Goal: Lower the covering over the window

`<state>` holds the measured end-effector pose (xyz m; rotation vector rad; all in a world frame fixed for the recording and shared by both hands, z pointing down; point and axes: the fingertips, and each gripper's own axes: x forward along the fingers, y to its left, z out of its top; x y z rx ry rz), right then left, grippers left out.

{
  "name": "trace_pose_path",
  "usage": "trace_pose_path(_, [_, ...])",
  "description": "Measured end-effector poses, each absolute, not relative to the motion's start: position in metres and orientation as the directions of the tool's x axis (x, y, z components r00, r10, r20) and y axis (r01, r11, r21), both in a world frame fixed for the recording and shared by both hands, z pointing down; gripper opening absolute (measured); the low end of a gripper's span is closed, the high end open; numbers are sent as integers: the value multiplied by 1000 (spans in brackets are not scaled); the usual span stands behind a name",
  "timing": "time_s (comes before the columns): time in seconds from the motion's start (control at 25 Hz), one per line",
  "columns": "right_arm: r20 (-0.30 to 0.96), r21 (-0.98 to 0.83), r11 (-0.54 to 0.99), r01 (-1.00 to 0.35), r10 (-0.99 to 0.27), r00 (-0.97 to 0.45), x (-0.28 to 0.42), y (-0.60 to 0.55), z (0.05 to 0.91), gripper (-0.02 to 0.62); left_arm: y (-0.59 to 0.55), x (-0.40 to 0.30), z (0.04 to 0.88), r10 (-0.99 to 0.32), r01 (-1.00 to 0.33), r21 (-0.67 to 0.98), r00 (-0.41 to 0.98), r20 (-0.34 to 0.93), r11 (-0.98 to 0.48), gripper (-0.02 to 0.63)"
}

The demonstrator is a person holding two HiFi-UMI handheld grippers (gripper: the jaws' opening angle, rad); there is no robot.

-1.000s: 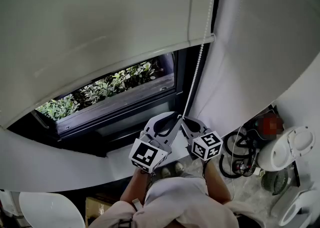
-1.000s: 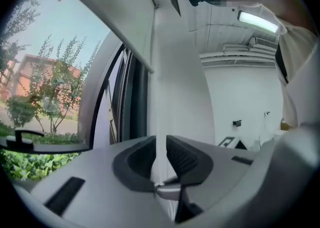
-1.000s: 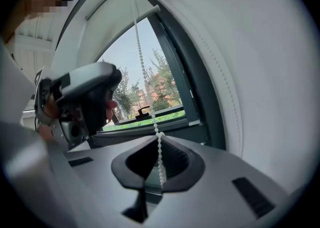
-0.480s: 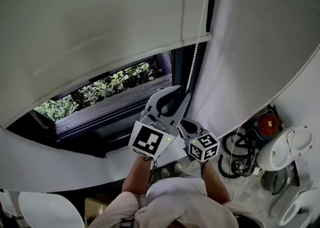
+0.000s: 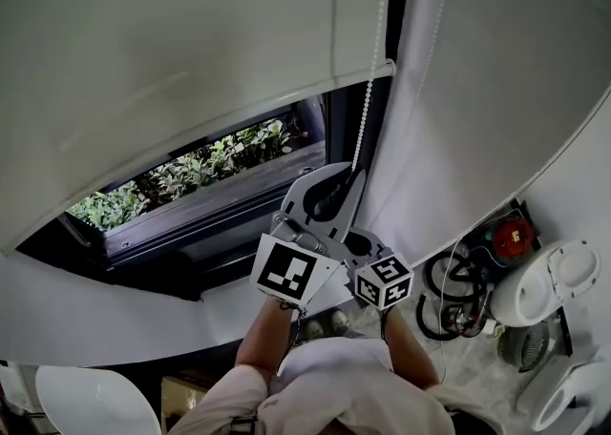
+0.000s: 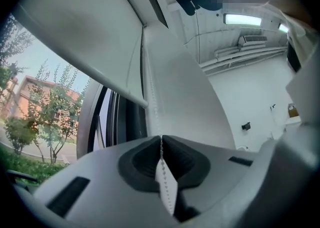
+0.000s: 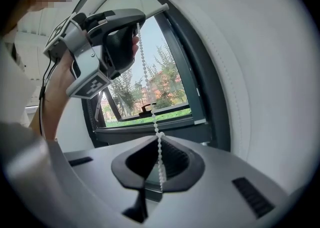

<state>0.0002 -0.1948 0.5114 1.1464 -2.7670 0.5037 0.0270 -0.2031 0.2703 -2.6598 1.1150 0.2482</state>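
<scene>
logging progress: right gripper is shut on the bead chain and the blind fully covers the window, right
No: the blind is only part way down; the head view shows the lower window uncovered. The right gripper is shut on the bead chain.

Green shrubs (image 5: 191,171) stand outdoors. A coiled black cable (image 5: 445,296) lies on the tiled floor (image 5: 477,359), near a red object (image 5: 510,233) and a white oval fixture (image 5: 557,282). The ceiling light (image 6: 243,19) is on.
</scene>
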Motion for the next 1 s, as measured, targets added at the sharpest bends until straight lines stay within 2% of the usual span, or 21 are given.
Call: trace_pose_path(1.0, [436, -303, 622, -722, -583, -685, -2, -187, 607, 7, -212, 25, 373, -728, -731, -63, 683, -62, -680, 20])
